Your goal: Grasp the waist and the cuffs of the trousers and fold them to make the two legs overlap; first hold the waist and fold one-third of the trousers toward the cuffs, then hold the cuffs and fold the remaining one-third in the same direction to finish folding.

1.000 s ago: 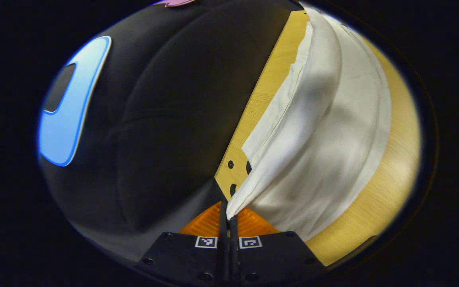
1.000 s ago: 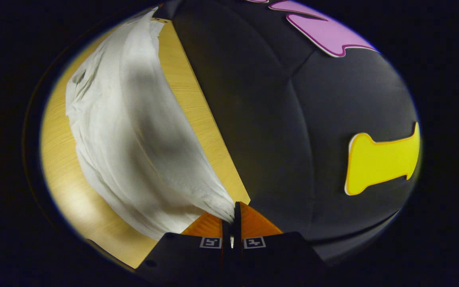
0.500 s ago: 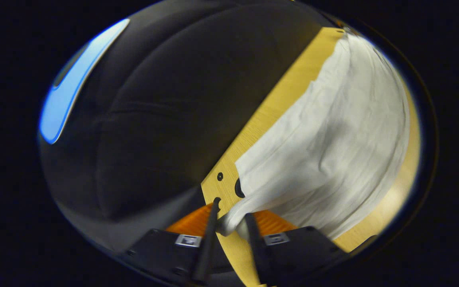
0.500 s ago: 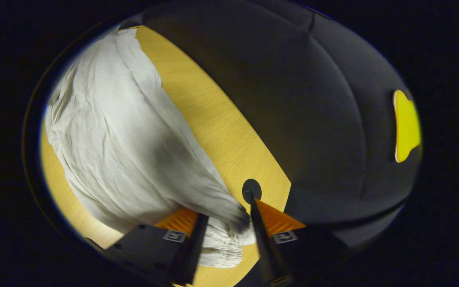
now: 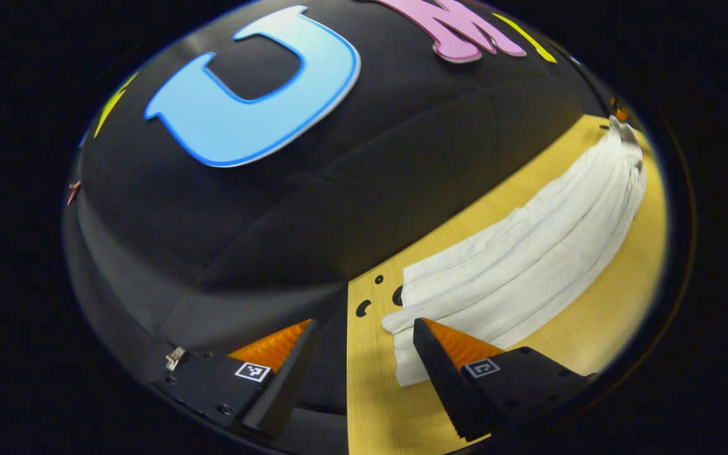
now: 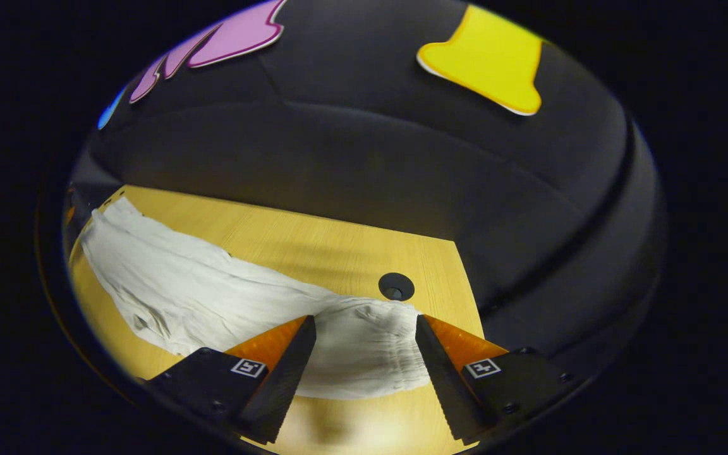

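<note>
A: So where are the trousers point(image 6: 225, 297) now?

B: Flat on the table point(image 6: 313, 243), lying as one long narrow strip. In the left claw view the cuff end point(image 5: 411, 341) sits just ahead of the left claw point(image 5: 364, 335), near the table's corner holes. In the right claw view the gathered waist point(image 6: 370, 347) lies just ahead of the right claw point(image 6: 364, 332), close to a round hole point(image 6: 395, 286) in the table.

A: Is either claw holding cloth?

B: No. Both stand spread wide. The left one has bare table and a bit of cuff between its fingers, nothing pinched. The right one frames the waistband, but its fingers look clear of it.

A: How far along, then?

B: Judging by the strip's narrowness and the stacked edges at the cuff end, the legs seem to overlap already, so the lengthwise fold looks done. Both thirds are left: the strip is at full length, waist at one end and cuffs at the other.

A: Next?

B: Probably the waist is taken and carried a third of the way toward the cuffs. After that the cuff end is folded over.
</note>
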`<state>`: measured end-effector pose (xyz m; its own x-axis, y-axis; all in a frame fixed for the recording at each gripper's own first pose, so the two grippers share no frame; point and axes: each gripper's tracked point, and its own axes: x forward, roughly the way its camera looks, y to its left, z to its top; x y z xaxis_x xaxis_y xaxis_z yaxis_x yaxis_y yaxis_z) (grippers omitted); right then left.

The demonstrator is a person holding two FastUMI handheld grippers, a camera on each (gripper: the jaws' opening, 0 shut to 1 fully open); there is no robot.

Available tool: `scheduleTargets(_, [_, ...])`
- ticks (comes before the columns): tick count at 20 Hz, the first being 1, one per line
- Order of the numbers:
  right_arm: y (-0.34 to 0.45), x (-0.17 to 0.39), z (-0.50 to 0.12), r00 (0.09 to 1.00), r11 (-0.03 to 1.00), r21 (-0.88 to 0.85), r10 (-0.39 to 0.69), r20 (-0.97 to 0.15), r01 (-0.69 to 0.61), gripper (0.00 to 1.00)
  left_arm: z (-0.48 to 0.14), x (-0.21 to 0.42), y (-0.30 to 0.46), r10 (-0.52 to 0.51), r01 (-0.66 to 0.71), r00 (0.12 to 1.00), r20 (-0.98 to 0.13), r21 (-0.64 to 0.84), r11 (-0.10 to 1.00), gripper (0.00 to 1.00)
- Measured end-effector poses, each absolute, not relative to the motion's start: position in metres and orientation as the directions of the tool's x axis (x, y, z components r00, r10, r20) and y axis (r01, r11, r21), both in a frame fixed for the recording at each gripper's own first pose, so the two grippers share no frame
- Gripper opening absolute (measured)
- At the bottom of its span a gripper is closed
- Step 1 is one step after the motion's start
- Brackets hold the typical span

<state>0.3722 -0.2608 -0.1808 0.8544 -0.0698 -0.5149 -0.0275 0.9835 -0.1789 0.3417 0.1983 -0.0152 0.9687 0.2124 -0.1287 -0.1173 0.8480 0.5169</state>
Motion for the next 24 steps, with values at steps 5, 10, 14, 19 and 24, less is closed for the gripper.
scheduleTargets(5, [-0.277, 0.361, -0.189, 0.863, 0.984, 0.068, -0.11, -0.492, 0.165, 0.98, -0.014, 0.27, 0.201, 0.255, -0.201, 0.958, -0.131, 0.324, 0.924, 0.96])
scheduleTargets(10, [-0.304, 0.36, -0.215, 0.844, 0.928, 0.185, -0.193, -0.5, 0.322, 0.99, -0.047, 0.212, 0.202, 0.277, -0.232, 0.94, -0.201, 0.223, 0.947, 0.97])
scheduleTargets(14, [-0.32, 0.356, -0.238, 0.818, 0.877, 0.239, -0.248, -0.519, 0.417, 0.99, -0.069, 0.187, 0.187, 0.25, -0.219, 0.935, -0.25, 0.148, 0.964, 0.97])
scheduleTargets(19, [-0.316, 0.358, -0.257, 0.806, 0.878, 0.209, -0.27, -0.527, 0.431, 0.99, -0.085, 0.175, 0.17, 0.231, -0.225, 0.931, -0.283, 0.055, 0.973, 0.97])
scheduleTargets(24, [-0.315, 0.359, -0.255, 0.799, 0.852, 0.258, -0.263, -0.54, 0.455, 0.99, -0.099, 0.168, 0.155, 0.204, -0.206, 0.928, -0.311, 0.029, 0.978, 0.98])
